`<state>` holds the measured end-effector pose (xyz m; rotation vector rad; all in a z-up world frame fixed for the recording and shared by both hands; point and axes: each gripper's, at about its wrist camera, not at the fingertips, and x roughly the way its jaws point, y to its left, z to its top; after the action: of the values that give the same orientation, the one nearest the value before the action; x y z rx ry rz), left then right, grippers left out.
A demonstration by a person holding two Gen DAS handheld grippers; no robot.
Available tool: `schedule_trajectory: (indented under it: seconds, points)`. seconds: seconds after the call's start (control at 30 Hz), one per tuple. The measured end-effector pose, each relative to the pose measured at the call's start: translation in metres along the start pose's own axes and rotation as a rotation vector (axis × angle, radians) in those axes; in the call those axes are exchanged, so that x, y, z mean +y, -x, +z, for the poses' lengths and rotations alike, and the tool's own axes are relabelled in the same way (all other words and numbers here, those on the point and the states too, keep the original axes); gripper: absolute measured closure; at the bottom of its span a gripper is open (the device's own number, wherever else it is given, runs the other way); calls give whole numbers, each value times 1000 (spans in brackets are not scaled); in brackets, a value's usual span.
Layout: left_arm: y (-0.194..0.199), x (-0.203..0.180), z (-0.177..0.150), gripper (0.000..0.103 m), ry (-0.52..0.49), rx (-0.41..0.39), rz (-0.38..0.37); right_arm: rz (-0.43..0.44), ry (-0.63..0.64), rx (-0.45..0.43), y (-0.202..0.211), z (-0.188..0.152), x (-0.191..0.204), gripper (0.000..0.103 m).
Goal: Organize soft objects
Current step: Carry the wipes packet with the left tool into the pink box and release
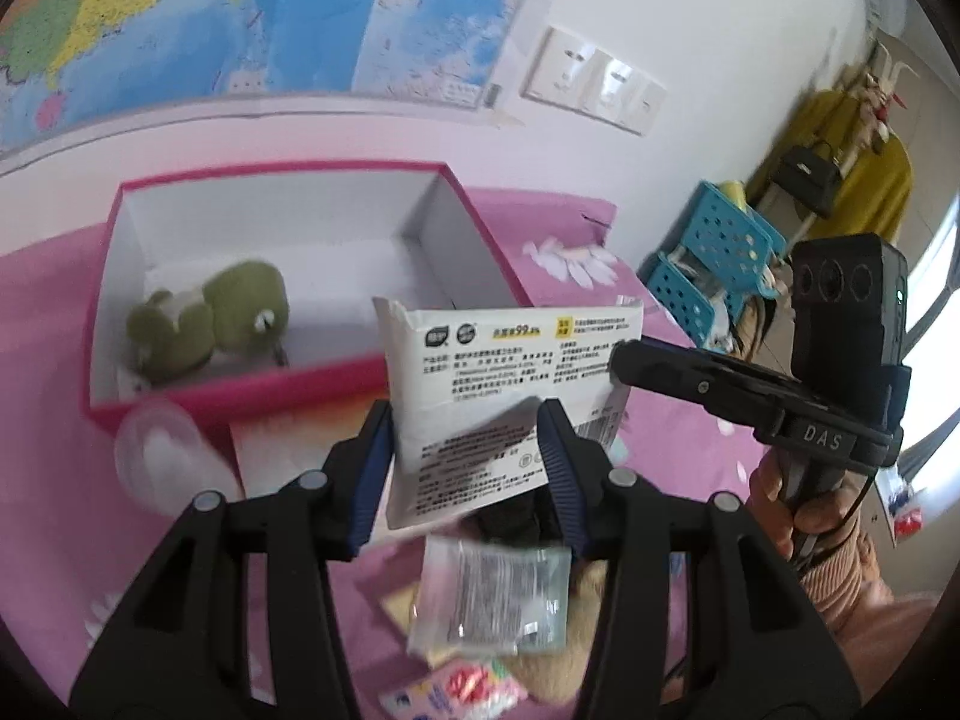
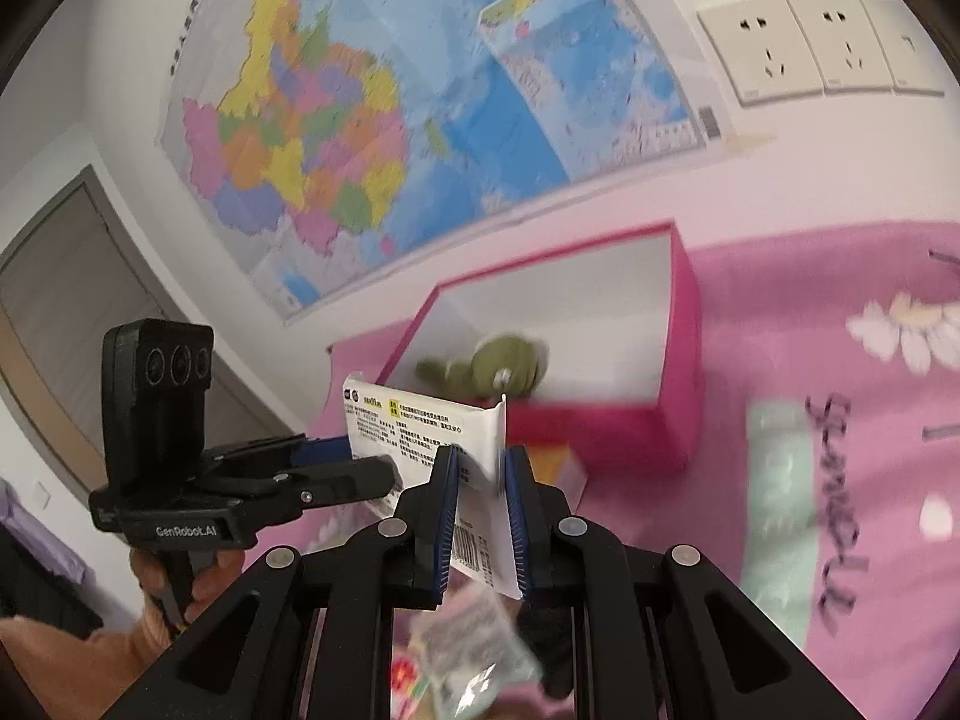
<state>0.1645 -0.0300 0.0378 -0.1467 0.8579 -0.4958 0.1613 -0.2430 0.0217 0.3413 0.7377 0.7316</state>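
Aloft above the pink bedspread (image 1: 690, 438), a white wipes packet (image 1: 504, 372) is clamped between both the left hand-held gripper (image 1: 465, 450) and right hand-held gripper (image 2: 480, 504), short of the pink box (image 1: 288, 387); uneven pulling could tear it or let it slip.

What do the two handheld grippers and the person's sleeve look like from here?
Both grippers, left gripper and right gripper, are black with ribbed blue pads. Each carries a boxy three-lens camera. One body reads "DAS", the other "GenRobot.AI". A thin black cable trails past a ribbed peach sleeve.
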Motion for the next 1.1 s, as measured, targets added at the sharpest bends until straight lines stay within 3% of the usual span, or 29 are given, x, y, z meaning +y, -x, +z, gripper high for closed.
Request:
schedule_trajectory:
  seconds: [0.37,0.7,0.83,1.0,1.1]
  points:
    - [-42,14,60,52,44,25,95,-42,-20,-19,-44,63,-33,87]
    - [-88,31,65,52,108,118,131,-110,-73,50,-85,66,-65,86]
    - [-99,34,64,52,122,148,159,-187,-66,64,-88,63,-66,78]
    - [-96,41,61,51,145,140,148,-195,-46,26,-78,64,-60,65]
    - [-85,38,55,51,121,108,155,-184,-19,16,-69,60,-53,64]
